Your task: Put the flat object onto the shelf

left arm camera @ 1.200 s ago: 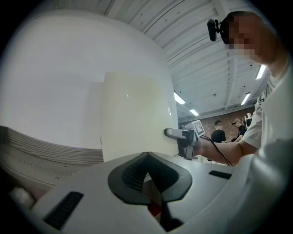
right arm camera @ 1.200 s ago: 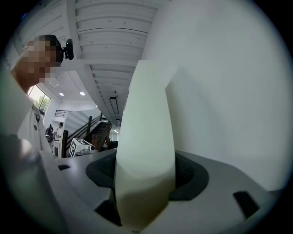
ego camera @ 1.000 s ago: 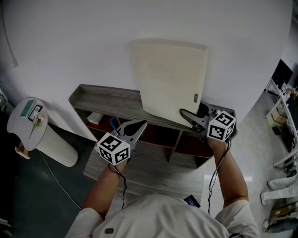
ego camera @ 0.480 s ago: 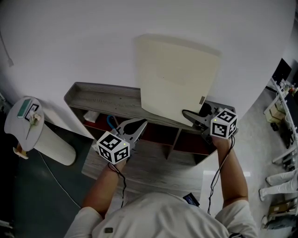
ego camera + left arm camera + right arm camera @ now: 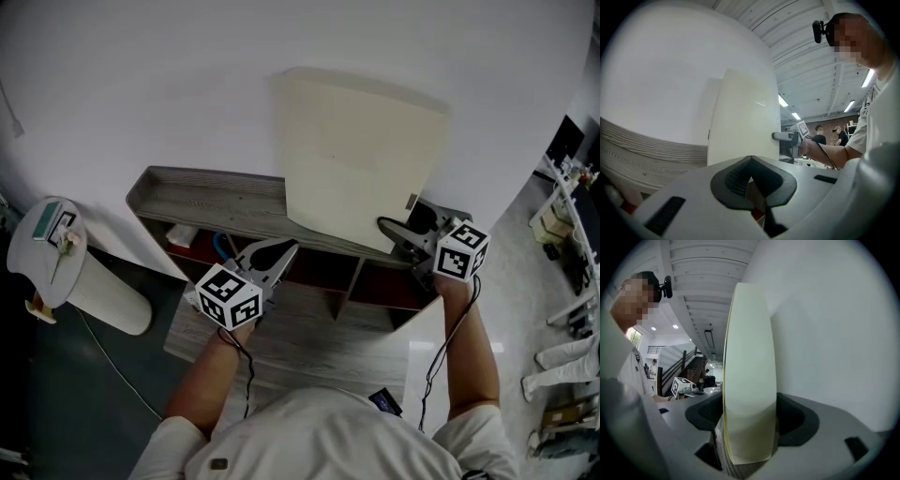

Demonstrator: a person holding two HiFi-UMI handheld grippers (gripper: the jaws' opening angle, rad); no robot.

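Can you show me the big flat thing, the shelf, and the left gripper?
flat object (image 5: 356, 155): head view, middle of its cream face.
shelf (image 5: 202, 202): head view, bare grey top board.
left gripper (image 5: 292, 248): head view, at the tips of its fingers.

panel (image 5: 361, 155): cream, flat, upright on edge | place: right part of shelf (image 5: 206, 202) top, by wall | shelf: grey wood
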